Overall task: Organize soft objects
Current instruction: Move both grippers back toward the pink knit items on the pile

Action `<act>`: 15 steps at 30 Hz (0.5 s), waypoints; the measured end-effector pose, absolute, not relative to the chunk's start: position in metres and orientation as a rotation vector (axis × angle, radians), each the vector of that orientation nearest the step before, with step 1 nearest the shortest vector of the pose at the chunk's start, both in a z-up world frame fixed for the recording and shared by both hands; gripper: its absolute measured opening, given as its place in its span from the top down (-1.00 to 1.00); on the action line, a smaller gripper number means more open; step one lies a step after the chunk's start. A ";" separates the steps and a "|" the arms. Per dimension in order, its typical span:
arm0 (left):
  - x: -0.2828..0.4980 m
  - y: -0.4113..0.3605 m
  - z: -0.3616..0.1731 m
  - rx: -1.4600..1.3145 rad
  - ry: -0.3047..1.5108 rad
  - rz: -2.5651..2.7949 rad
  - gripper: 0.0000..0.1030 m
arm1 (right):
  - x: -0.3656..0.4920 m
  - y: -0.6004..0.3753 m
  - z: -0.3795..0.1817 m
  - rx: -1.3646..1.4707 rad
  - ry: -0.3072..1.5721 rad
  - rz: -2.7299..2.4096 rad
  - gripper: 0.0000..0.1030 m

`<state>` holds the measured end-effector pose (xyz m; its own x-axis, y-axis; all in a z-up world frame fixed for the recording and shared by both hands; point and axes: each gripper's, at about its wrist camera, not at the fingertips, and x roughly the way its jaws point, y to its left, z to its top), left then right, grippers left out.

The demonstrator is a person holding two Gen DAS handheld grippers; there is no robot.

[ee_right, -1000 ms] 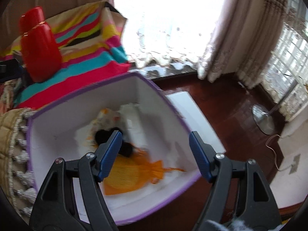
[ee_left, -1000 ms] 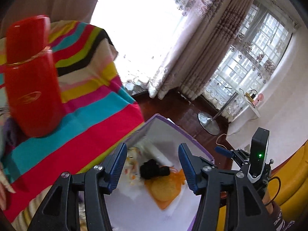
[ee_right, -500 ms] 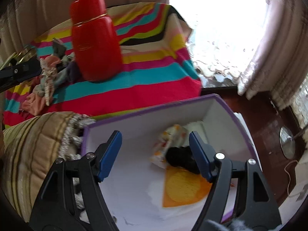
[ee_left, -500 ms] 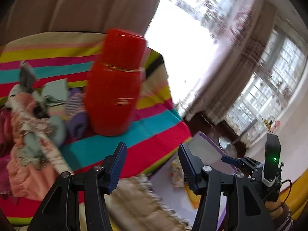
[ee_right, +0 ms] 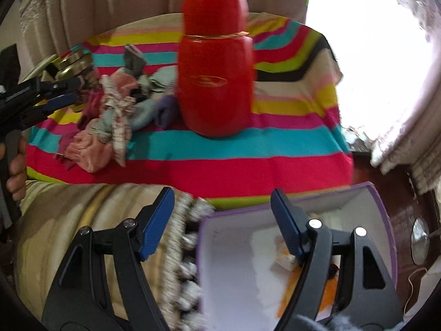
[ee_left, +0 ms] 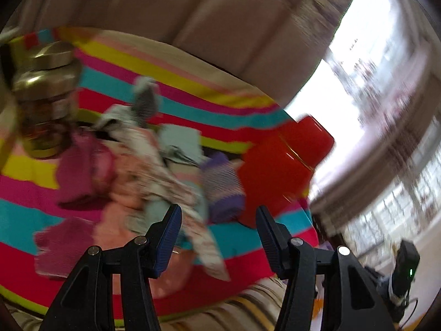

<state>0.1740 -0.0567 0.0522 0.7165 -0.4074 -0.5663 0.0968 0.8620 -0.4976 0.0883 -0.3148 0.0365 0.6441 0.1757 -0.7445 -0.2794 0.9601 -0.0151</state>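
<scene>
Two grippers, both mine to steer, hang with jaws apart and nothing between them. The left gripper (ee_left: 219,231) points down at a heap of soft clothes (ee_left: 154,171) lying on the striped cloth (ee_left: 248,237) that covers the tabletop; its jaws stand about half open, and its picture is smeared by blur. In the right wrist view that same left gripper (ee_right: 69,93) shows at the far left edge, close beside the heap (ee_right: 115,118), with a hand (ee_right: 16,173) on its grip below. The right gripper (ee_right: 222,220) is opened wide over the fringed edge of a beige striped cushion (ee_right: 82,220) and the near corner of a purple-edged white box (ee_right: 380,215), which sits lower than the tabletop and holds an orange pouch (ee_right: 328,287) and other small items I cannot make out. A tall red flask (ee_right: 216,66) stands upright on the striped cloth just right of the heap, and a brass-coloured lidded jar (ee_left: 44,96) sits at the heap's left.
</scene>
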 end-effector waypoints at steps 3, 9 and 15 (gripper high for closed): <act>0.177 -0.023 0.047 -0.519 0.715 -0.215 -0.10 | 0.092 -0.292 0.040 -0.134 0.829 0.323 -0.46; 0.178 0.020 0.037 -0.605 0.701 -0.119 -0.09 | 0.103 -0.250 0.040 -0.134 0.836 0.428 -0.46; 0.180 0.030 0.027 -0.631 0.706 -0.102 -0.08 | 0.136 -0.221 0.033 -0.098 0.868 0.442 -0.46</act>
<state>0.1796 0.0301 0.0270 0.7642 -0.2934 -0.5744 -0.1197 0.8106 -0.5732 0.1360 -0.2214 0.0331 0.5621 0.3358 -0.7558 -0.4139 0.9054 0.0944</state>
